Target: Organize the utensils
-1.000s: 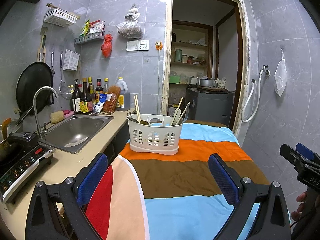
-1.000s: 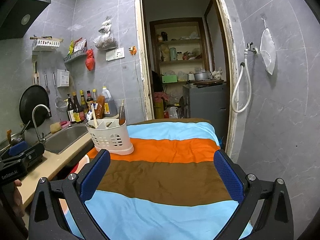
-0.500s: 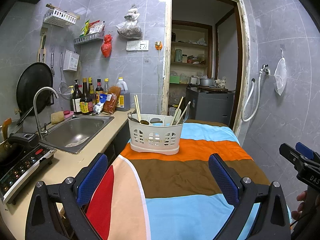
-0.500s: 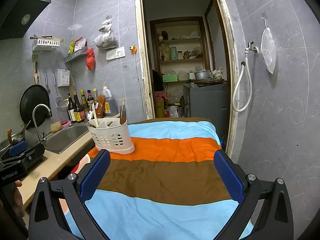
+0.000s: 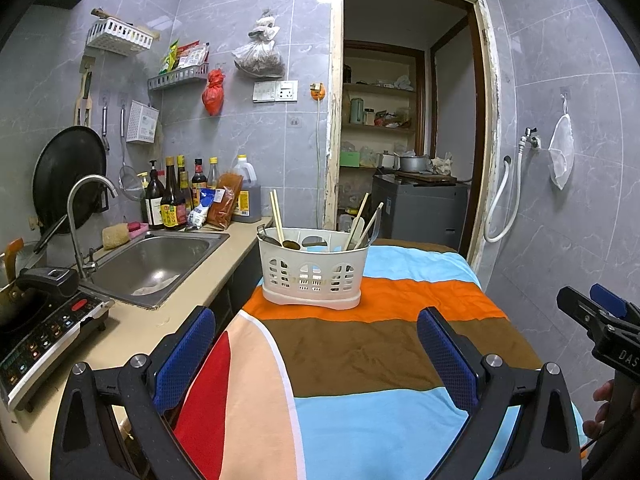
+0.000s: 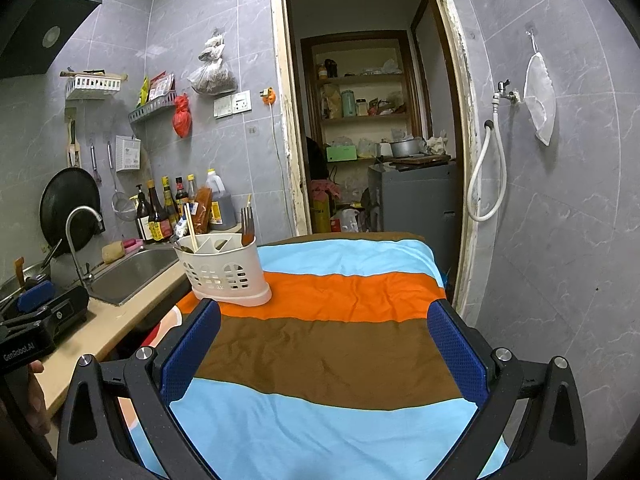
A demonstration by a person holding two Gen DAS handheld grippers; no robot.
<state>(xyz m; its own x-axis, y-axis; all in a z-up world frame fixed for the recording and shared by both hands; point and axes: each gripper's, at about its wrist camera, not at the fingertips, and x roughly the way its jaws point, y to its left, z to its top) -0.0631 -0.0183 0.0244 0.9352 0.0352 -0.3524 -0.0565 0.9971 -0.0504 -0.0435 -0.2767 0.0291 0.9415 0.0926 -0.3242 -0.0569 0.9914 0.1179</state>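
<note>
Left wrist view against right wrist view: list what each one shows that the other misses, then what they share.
Only the left wrist view shows the induction cooker on the counter, and the right hand-held gripper at its right edge.

Only the right wrist view shows the range hood up on the left, a fork standing clear in the caddy, and part of the left hand-held gripper at its left edge.

Both show the white utensil caddy with chopsticks on the striped cloth, the sink, the bottles and the doorway.
</note>
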